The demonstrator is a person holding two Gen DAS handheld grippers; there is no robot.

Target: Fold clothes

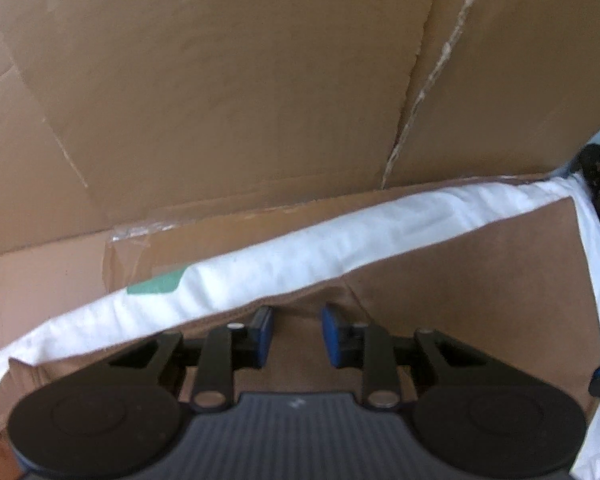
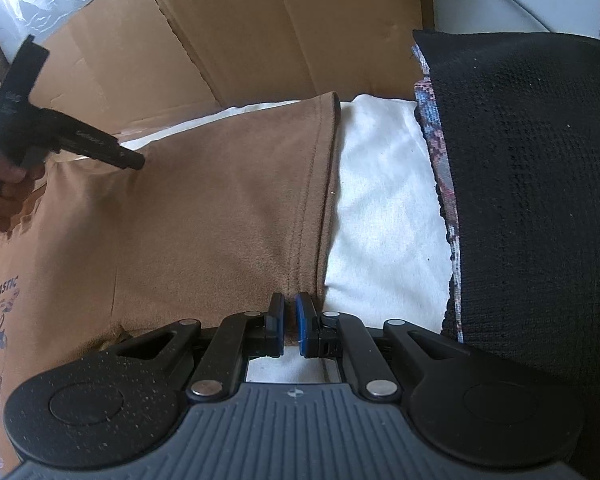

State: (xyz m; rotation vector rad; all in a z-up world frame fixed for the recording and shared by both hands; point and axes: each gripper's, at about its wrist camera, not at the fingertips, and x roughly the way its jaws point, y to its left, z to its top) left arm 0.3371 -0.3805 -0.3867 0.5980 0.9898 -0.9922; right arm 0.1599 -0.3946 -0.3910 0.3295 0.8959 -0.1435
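- Right gripper (image 2: 289,322) nearest the lens in the right wrist view, jaws nearly together, pinching the near hemmed edge of the brown garment (image 2: 204,208).
- Left gripper (image 1: 296,334) sits over the same brown garment, near its far edge; jaws part open, a raised fold of brown cloth between them, but the pads do not look pressed on it.
- From the right wrist view the left gripper's fingers touch down on the far-left part of the garment, with a person's hand (image 2: 4,184) on its handle.
- Brown garment lies spread on a white cloth (image 2: 380,200), flattened cardboard (image 1: 220,80) beyond it.
- Black knit fabric (image 2: 540,200) sits on the right, overlapping the white cloth, apart from the brown hem.
- Printed "FANTASTIC" graphic shows on the near-left of the garment.
- Handling, my guess: light, soft, limp, drapes and wrinkles easily; not slippery, not fragile.
- Best hold: stitched hem or corners, both sides, kept taut.
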